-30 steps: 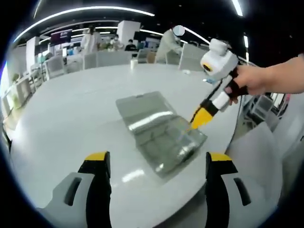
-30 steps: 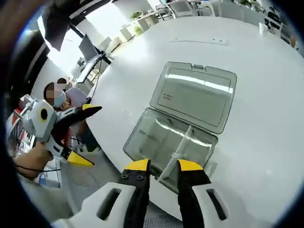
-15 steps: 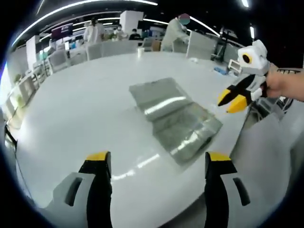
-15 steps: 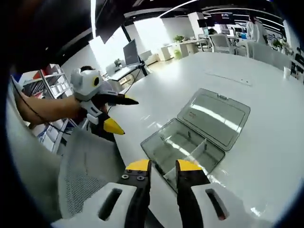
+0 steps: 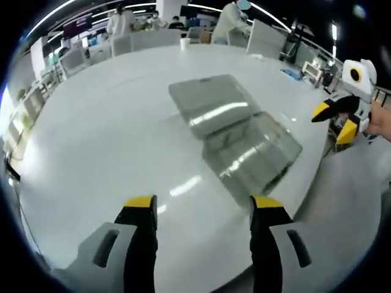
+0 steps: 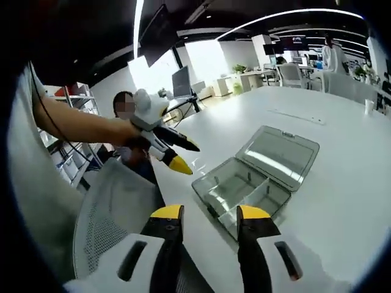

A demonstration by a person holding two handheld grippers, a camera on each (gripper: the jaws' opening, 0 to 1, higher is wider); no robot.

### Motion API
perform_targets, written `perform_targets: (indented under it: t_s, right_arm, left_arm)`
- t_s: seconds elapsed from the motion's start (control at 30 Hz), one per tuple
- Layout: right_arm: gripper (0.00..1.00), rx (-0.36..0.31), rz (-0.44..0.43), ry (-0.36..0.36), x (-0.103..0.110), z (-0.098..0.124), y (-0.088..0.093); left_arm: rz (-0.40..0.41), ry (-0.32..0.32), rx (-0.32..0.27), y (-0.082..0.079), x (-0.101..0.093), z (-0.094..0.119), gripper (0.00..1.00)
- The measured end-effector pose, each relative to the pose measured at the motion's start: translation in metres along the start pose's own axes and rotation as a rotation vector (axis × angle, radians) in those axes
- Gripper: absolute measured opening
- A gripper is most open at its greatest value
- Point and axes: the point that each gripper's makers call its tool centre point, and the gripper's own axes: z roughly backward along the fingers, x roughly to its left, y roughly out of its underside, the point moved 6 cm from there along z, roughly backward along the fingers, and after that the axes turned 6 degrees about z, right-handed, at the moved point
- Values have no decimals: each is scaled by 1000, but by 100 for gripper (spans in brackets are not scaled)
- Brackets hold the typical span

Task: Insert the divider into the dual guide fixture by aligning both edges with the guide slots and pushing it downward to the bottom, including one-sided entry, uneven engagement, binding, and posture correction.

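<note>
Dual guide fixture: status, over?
Both grippers open, empty, off the table. Clear fixture box lies lid-open, divider standing inside. Nothing in the way.

the fixture [image 6: 244, 186] is a clear plastic box lying open near the edge of a white table [image 6: 342, 183], its lid [image 6: 281, 155] swung back flat beside the tray. the divider [image 6: 259, 188] stands upright across the tray, a thin clear wall splitting it into compartments. in the left gripper view the box [image 5: 244, 143] shows as glossy clear plastic, its inside hard to read.
</note>
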Motion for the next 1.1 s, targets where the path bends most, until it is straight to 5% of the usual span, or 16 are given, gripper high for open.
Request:
perform_targets:
  t_s: [0.43,1.1]
  right_arm:
    - [36,2,37,13,4,5,9]
    - [37,-32,63,18,3,13,5]
  left_arm:
    - [44,-86,81,6,3,-22,39]
    - [111,-173,153,11,3,-39,35]
